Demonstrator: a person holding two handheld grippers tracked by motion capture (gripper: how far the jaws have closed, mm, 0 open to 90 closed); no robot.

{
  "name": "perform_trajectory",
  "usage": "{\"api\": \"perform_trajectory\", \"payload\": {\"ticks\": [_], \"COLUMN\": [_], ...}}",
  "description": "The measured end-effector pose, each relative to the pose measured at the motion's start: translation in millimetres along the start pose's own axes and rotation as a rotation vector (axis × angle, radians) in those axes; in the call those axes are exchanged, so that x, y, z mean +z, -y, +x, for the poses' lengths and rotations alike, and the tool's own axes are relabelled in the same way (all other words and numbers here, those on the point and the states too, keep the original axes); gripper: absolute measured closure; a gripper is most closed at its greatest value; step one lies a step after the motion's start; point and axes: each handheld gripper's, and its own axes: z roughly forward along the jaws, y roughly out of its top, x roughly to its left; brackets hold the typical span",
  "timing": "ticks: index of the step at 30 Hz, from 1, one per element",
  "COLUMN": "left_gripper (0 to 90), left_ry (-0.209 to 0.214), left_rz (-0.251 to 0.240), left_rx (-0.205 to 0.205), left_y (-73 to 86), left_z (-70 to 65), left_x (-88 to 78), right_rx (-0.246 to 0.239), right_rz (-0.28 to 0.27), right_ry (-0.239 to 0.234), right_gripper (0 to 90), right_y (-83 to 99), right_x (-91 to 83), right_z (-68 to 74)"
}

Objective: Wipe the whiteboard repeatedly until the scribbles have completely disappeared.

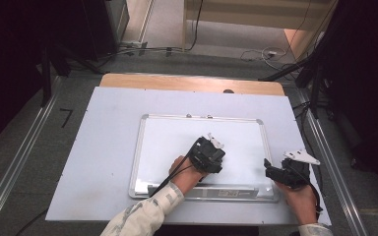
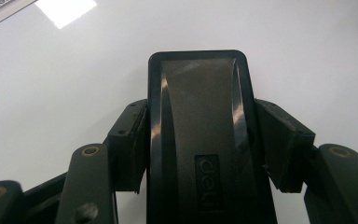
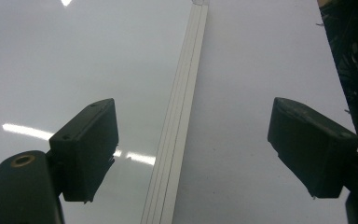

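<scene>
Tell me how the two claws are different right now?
The left claw is shut on a black eraser, while the right claw is open and holds nothing. The left claw sits over the middle of the whiteboard, but the right claw is at the whiteboard's right edge, with the frame running between its pads. Both are black, and each is held in one of the person's hands.

We see a bench (image 1: pixel 128 80) with a wooden top, its far edge left bare. A pale sheet (image 1: pixel 103 147) covers most of it. Flat on that sheet lies a framed whiteboard (image 1: pixel 177 137), its tray edge nearest the person.
</scene>
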Motion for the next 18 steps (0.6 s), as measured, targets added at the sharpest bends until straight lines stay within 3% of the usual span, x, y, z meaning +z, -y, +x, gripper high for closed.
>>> {"api": "perform_trajectory", "payload": {"ticks": [4, 18], "left_gripper": [41.2, 41.2], "left_ry": [0.001, -0.023], "left_rz": [0.011, 0.007], "left_rx": [0.008, -0.023], "left_y": [4.9, 31.4], "left_z": [5.2, 38.3], "left_x": [-4.9, -25.1], "right_rx": [0.004, 0.003], "right_rz": [0.004, 0.009], "right_ry": [0.000, 0.009], "right_gripper": [14.8, 14.8], "right_y": [0.5, 1.6], "right_x": [0.2, -0.5], "right_z": [-0.9, -1.2]}}
